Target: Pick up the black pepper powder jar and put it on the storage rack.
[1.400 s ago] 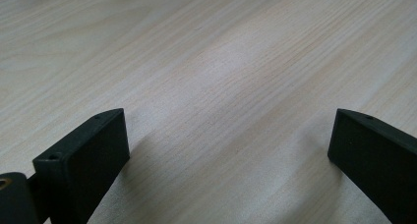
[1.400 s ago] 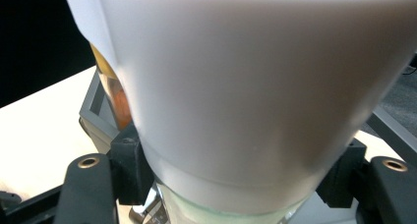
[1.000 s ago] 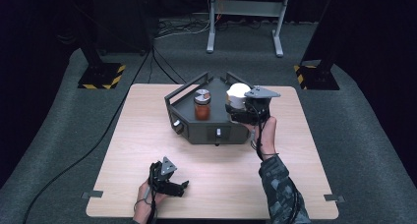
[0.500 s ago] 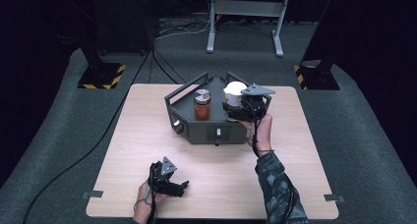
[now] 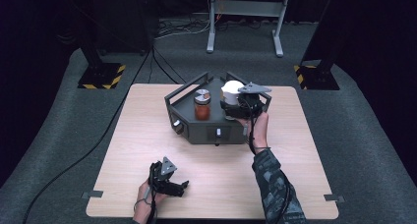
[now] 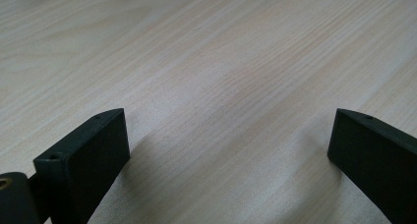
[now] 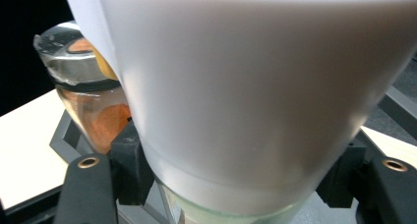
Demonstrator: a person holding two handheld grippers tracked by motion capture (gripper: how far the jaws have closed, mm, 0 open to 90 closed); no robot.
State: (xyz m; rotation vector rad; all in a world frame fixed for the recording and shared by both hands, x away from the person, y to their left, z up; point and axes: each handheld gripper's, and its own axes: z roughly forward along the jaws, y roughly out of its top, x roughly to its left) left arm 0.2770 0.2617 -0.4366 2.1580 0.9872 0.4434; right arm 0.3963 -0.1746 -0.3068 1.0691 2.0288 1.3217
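A dark grey six-sided tray (image 5: 206, 133) stands at the middle of the wooden table. In it stands a glass jar of orange contents (image 5: 202, 106) (image 7: 93, 111) with a silver lid. To its right is a white-capped container (image 5: 231, 89) (image 7: 246, 86), and my right gripper (image 5: 235, 108) (image 7: 241, 184) is shut on it, one black jaw pressed on each side below the cap. Whether the container rests on the tray I cannot tell. My left gripper (image 5: 183, 187) (image 6: 228, 150) lies open on the table near the front edge, with bare wood between its fingers (image 6: 88, 155).
The tray has raised black rails (image 5: 184, 89) along its sides and a knob (image 5: 177, 126) on its front left face. The table (image 5: 147, 135) stands on grey carpet, with a metal stand (image 5: 243, 17) and cables behind it.
My right gripper, with the white-capped container in it, has edged slightly left toward the orange jar. My left gripper has stayed put.
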